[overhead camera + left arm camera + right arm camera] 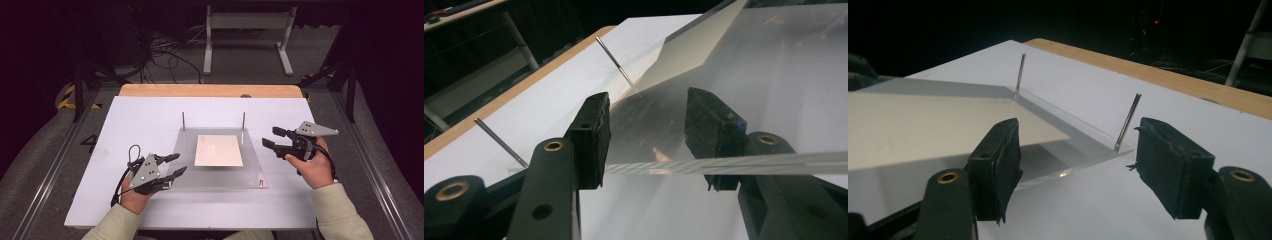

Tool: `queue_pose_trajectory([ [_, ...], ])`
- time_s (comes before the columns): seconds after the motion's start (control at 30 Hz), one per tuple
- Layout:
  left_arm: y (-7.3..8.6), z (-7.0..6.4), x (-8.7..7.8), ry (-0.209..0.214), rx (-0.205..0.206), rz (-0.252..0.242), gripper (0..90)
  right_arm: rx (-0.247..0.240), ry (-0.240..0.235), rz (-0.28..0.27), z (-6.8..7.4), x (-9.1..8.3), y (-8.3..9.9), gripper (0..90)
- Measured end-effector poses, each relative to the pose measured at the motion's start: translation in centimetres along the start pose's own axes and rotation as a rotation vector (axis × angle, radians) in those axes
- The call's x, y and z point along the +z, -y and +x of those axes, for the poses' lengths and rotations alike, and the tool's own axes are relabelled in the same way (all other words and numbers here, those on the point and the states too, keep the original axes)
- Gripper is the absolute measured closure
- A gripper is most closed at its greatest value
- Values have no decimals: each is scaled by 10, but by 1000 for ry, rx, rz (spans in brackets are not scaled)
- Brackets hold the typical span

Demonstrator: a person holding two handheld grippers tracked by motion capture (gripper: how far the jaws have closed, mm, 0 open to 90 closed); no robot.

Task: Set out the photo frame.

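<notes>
Clear acrylic plate (220,172) lies mid-table, cream card (218,150) lying on its middle, two thin pins (183,121) upright at its far corners. Left gripper (175,166) at plate's near-left edge, jaws apart, empty. Right gripper (270,138) just right of plate, jaws wide, empty.

Both forearms are wearing pale cream long sleeves with ribbed cuffs, entering the high view at 6 o'clock. The left gripper (173,165) is showing 2 black jaws, a grey three-cornered plate carrying 3 dark screw heads, and a black cable looping out toward 9 o'clock. The right gripper (270,137) is showing the same black body and grey plate, its cable trailing toward 5 o'clock. Brass-ringed pivot holes are sitting on the jaw arms; the pads (998,165) are looking worn and frayed.
</notes>
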State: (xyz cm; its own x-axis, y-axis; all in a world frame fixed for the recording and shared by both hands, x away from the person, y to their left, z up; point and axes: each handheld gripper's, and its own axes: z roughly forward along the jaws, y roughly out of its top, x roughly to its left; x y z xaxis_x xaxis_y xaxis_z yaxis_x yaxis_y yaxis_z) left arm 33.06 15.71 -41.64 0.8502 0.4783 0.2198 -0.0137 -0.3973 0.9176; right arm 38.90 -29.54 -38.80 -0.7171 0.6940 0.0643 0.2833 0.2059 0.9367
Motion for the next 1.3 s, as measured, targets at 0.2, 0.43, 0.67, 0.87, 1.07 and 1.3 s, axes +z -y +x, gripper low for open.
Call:
queue_pose_trajectory([
  [0.2,-1,1,0,2,0,5,522,-71,-17,6,14,-13,10,345],
  [0.43,-2,2,0,1,-1,5,522,-157,-63,74,33,-21,23,318],
  [0.67,-3,2,0,1,-9,3,521,-246,-108,50,55,-17,25,277],
  [0.87,-3,3,-1,9,-7,3,521,-331,-92,-12,68,-17,17,282],
  [1.07,-4,3,-1,9,-7,2,520,-376,-115,-31,78,-7,18,336],
  [1.3,-4,2,0,6,-8,-2,520,-404,-136,-31,81,2,18,400],
])
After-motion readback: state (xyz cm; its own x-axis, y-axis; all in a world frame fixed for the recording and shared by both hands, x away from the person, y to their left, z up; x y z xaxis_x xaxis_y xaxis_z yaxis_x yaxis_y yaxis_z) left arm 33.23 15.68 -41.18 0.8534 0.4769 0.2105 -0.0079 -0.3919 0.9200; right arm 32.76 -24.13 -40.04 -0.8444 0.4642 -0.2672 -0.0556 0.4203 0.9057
